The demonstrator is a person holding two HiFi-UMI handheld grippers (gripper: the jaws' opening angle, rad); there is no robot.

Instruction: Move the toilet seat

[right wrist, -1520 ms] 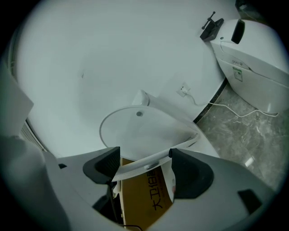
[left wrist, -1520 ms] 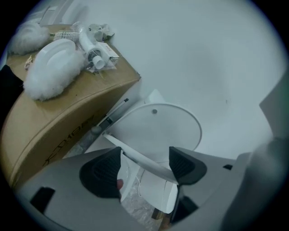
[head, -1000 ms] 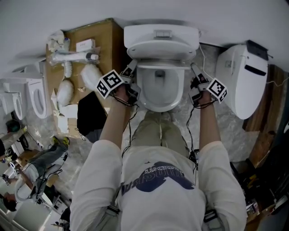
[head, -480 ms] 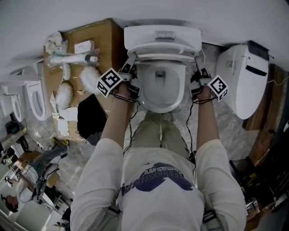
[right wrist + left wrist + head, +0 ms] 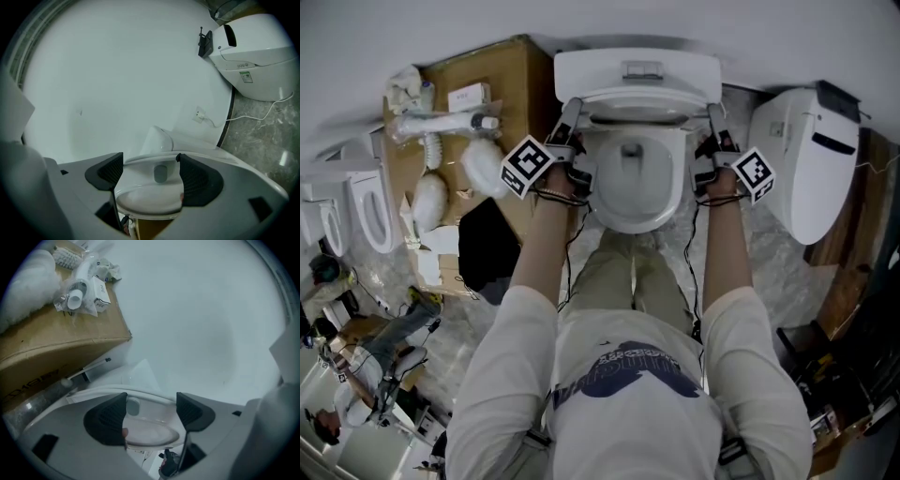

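Note:
A white toilet stands in front of me, its bowl (image 5: 635, 192) open and its tank (image 5: 637, 71) against the wall. The toilet seat (image 5: 637, 113) is tipped up steeply near the tank. My left gripper (image 5: 569, 119) holds the seat's left edge and my right gripper (image 5: 713, 120) its right edge. In the left gripper view the white seat (image 5: 150, 433) with a small bumper lies between the black pads (image 5: 107, 419) of the left gripper (image 5: 150, 414). In the right gripper view the seat (image 5: 143, 199) fills the right gripper (image 5: 148, 179) the same way.
A cardboard box (image 5: 511, 70) with bagged fittings (image 5: 441, 122) sits left of the toilet. A second toilet (image 5: 806, 164) stands at the right, with a cable on the floor beside it. More toilets (image 5: 366, 202) and clutter lie at the left, and a black bag (image 5: 487, 242) near my left leg.
Both grippers have moved away from me toward the tank, and the seat has swung up from low over the bowl to nearly upright.

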